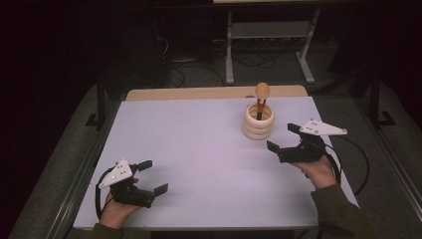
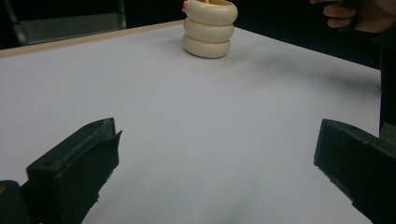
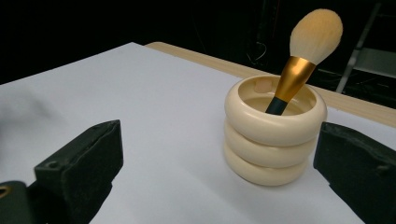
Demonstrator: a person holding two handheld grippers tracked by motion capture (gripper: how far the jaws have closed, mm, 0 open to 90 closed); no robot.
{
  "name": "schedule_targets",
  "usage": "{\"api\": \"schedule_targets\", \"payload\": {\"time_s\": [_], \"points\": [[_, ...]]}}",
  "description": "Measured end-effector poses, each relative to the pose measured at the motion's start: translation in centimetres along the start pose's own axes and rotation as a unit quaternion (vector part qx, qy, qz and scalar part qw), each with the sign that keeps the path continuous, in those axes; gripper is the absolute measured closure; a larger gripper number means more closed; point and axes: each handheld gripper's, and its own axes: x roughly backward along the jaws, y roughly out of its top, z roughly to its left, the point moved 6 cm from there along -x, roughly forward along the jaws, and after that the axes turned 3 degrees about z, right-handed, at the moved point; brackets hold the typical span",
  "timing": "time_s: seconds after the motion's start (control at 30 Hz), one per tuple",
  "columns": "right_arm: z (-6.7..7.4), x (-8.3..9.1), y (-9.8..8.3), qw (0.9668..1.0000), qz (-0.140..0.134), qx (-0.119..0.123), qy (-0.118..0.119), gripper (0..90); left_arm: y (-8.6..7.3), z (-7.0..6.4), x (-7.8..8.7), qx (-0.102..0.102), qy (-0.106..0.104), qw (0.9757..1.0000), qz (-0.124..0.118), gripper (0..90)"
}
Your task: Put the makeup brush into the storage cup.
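Note:
A cream ribbed holder (image 1: 258,122) (image 2: 208,30) (image 3: 273,132) made of three stacked rings stands at the back right of the white table. A makeup brush (image 1: 261,98) (image 3: 303,56) with a gold ferrule and a pale fluffy head stands in it, head up, leaning right. My right gripper (image 1: 283,139) (image 3: 219,172) is open, just right of and nearer than the holder, with nothing between its jaws. My left gripper (image 1: 153,177) (image 2: 217,172) is open near the front left, over bare table.
The white table top (image 1: 199,159) has a wooden strip (image 1: 199,93) along its far edge. Beyond it lie a dark floor, cables and a grey stand (image 1: 268,35). Metal rails (image 1: 74,179) run beside the table.

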Motion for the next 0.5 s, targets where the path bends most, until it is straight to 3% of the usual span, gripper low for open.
{"api": "schedule_targets", "payload": {"time_s": [0.5], "points": [[0.7, 1.9, -1.9, 0.9999, -0.012, 0.003, 0.002, 0.8, 0.0, -0.1, 0.0, 0.001, -0.001, 1.0, -0.001, 0.0]]}}
